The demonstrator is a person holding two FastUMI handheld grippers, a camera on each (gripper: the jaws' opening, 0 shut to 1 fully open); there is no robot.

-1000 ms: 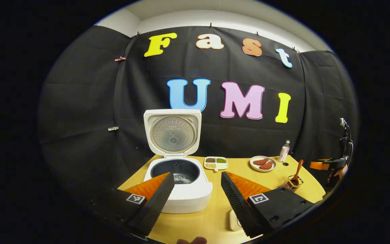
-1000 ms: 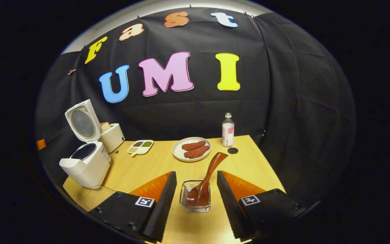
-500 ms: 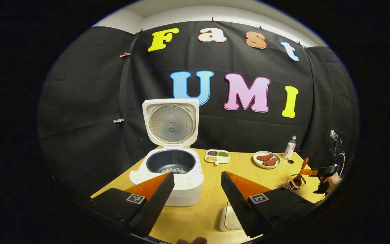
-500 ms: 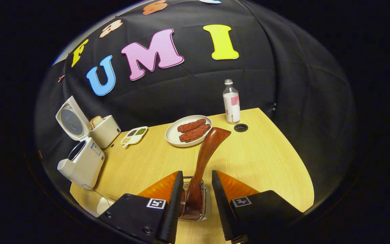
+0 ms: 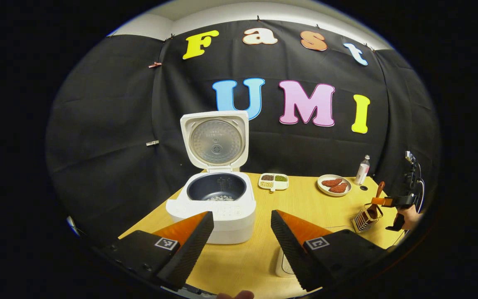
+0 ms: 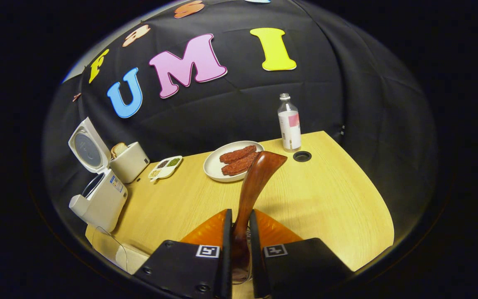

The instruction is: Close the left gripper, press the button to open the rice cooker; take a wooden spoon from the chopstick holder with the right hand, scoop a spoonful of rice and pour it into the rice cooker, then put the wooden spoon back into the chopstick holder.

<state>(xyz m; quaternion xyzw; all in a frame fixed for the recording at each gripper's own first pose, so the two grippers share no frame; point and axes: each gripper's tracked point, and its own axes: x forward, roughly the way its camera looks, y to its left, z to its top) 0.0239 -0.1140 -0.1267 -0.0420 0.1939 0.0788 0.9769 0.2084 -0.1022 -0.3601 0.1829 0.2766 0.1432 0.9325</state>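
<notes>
While ridged right tongs point(image 6: 239, 232) pinch it, the glossy curved wooden spoon point(image 6: 255, 182) stands.

White rice cooker point(image 5: 212, 207), reddish-brown wooden spoon point(image 6: 255, 182), yellow table point(image 6: 326, 195).

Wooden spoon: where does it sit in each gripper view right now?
Left gripper view: far right, the wooden spoon stands in the wire holder.
Right gripper view: bottom centre, the spoon rises between the right hand-held gripper fingers.
Shared landmark: plate of sausages.
</notes>
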